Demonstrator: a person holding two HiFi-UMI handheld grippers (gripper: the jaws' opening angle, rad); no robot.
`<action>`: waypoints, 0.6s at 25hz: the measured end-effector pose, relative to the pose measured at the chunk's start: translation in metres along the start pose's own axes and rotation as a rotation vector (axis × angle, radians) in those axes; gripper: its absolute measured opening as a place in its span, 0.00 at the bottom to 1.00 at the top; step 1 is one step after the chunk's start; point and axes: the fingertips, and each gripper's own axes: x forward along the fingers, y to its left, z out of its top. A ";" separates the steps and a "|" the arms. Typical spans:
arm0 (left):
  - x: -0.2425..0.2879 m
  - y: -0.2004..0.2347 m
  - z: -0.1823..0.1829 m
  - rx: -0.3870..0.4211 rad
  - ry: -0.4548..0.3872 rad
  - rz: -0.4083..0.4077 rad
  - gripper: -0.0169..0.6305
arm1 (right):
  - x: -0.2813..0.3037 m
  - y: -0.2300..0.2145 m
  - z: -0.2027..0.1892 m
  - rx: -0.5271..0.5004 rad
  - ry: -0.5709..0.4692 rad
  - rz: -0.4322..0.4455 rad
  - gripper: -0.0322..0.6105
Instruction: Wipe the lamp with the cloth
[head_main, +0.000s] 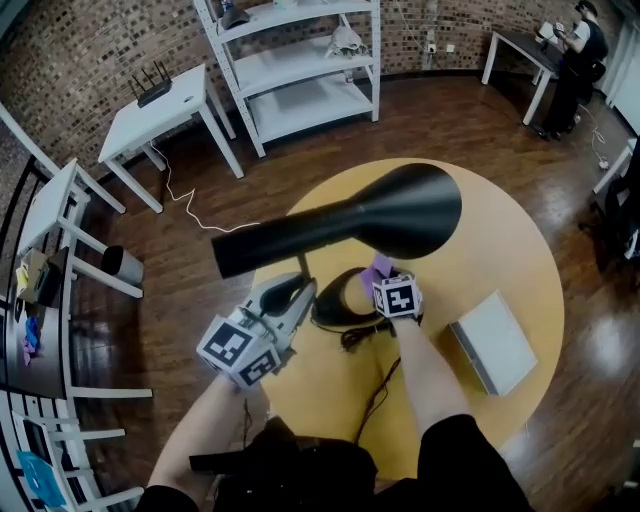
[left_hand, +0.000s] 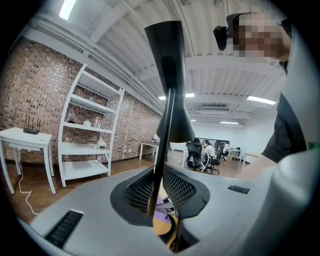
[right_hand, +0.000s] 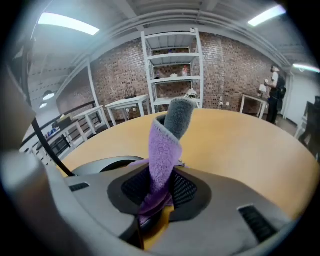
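Bracing the lamp (head_main: 380, 215) is what your left tongs (head_main: 300, 285) are doing: in the left gripper view they (left_hand: 161, 187) are clenched on its thin black stem (left_hand: 167, 130), which runs up between the mesh pads to the shade above them. Your right tongs (head_main: 385, 285) are grasping the cloth (head_main: 378, 268). The right gripper view shows the purple and grey fold (right_hand: 162, 155) pinched between the pads of those tongs (right_hand: 160, 187) and standing out ahead of them, touching nothing there.

My reading is that you are at the approach, with the lamp steadied and the cloth loaded but not yet on a surface. The next move calls for lifting the cloth's free end to the shade above your right tongs and dragging it along the black skin. Keep your left grip firm so the thin stem does not swing under the push.

Seen from the head view, the shade's long axis runs crosswise. Its narrow neck ends above and beyond your left tongs, and its wide mouth opens out past your right tongs, a little farther from you. Wiping along that line, neck to mouth, should follow the taper.

The lamp's ring base (head_main: 335, 305) sits on the round wooden worktop (head_main: 500, 250) between your two tongs, with its cord (head_main: 375, 395) trailing back toward you. A white box (head_main: 492, 342) lies on the worktop well outside your right tongs.
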 end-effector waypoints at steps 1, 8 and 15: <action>0.000 0.000 0.000 -0.003 -0.002 0.000 0.09 | -0.002 -0.004 -0.008 0.051 0.011 0.005 0.20; 0.000 0.004 -0.002 -0.014 -0.023 -0.004 0.10 | -0.028 -0.009 -0.040 0.378 0.007 0.098 0.20; 0.001 0.005 -0.002 -0.052 -0.049 -0.005 0.10 | -0.056 0.020 -0.077 0.398 0.107 0.249 0.20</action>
